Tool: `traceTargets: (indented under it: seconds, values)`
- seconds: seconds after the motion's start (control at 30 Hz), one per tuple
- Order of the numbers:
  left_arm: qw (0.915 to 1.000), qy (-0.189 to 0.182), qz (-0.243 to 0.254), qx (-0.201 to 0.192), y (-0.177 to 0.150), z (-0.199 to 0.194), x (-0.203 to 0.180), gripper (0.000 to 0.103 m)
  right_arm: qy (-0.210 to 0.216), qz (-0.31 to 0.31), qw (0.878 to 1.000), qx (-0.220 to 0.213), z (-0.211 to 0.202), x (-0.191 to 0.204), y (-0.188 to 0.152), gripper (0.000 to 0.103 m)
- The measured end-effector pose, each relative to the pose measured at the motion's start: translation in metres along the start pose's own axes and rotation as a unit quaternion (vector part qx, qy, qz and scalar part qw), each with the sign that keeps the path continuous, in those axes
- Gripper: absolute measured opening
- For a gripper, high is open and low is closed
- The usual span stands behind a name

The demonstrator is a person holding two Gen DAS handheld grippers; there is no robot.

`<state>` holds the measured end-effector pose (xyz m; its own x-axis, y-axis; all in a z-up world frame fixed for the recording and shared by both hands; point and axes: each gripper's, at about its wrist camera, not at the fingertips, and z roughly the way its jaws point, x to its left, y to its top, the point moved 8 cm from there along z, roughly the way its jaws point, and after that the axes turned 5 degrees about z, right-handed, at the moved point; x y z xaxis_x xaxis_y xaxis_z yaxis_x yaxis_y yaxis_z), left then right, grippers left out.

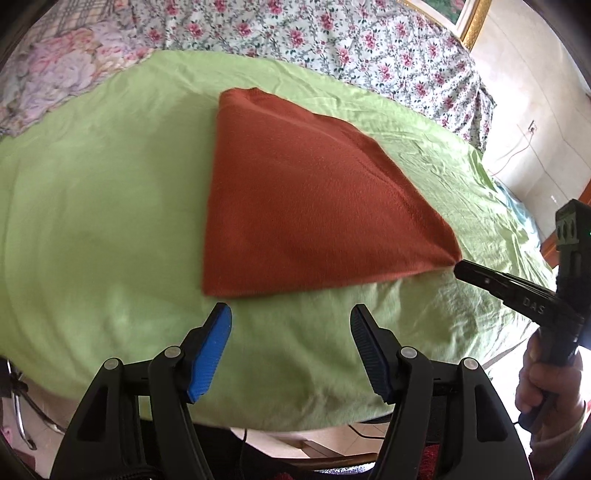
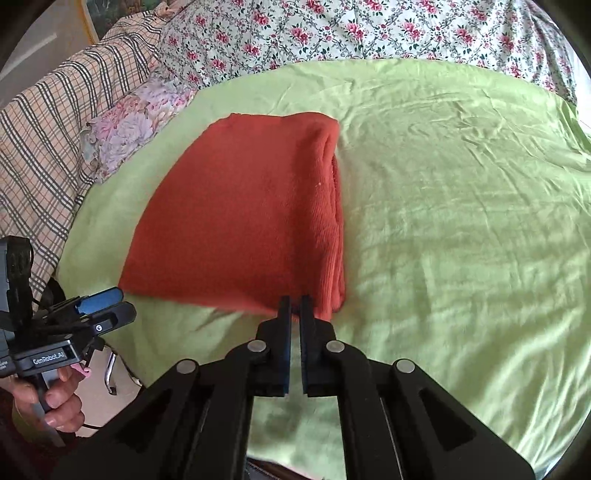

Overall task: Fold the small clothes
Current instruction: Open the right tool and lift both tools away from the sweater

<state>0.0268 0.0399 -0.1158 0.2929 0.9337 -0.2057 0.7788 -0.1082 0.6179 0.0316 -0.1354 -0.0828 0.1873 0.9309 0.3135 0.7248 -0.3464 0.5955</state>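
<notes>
A rust-red folded garment (image 1: 303,192) lies on the green sheet (image 1: 110,184), its thick folded edge on the right in the right wrist view (image 2: 251,214). My right gripper (image 2: 294,302) is shut on the garment's near right corner, and in the left wrist view its tip (image 1: 461,268) pinches that pulled-out corner. My left gripper (image 1: 290,315) stands open just short of the garment's near left edge, with only green sheet between its blue-padded fingers (image 1: 212,347). The left gripper (image 2: 101,306) also shows at the left edge of the right wrist view, held by a hand (image 2: 55,402).
The green sheet covers a bed, with a floral cover (image 2: 332,33) behind it, a checked blanket (image 2: 48,147) and a flowered pillow (image 2: 129,125) at the left. The bed's near edge drops to the floor (image 1: 332,439). A wall with a cable (image 1: 524,147) is at the right.
</notes>
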Motion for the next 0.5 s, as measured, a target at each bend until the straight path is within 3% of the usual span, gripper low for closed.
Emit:
traceTargets:
  seconds: [0.17,0.23,0.3,0.43,0.5]
  values:
    - [0.9999,0.010,-0.002,0.001,-0.011,-0.009,0.005,0.068,0.010,0.004,1.000,-0.001,-0.013,0.012,-0.019,0.008]
    - [0.9999,0.012,-0.005,0.003,-0.016,-0.012,0.007,0.069,0.013,0.003,1.000,0.000,-0.016,0.015,-0.027,0.016]
    - [0.9999,0.015,-0.004,0.003,-0.019,-0.015,0.009,0.071,0.011,0.003,1.000,0.000,-0.017,0.017,-0.033,0.032]
    - [0.9998,0.018,-0.004,0.007,-0.024,-0.018,0.012,0.076,0.014,0.010,1.000,0.001,-0.021,0.017,-0.044,0.035]
    - [0.9997,0.024,-0.006,0.007,-0.025,-0.021,0.015,0.081,0.018,0.015,1.000,0.001,-0.022,0.015,-0.046,0.047]
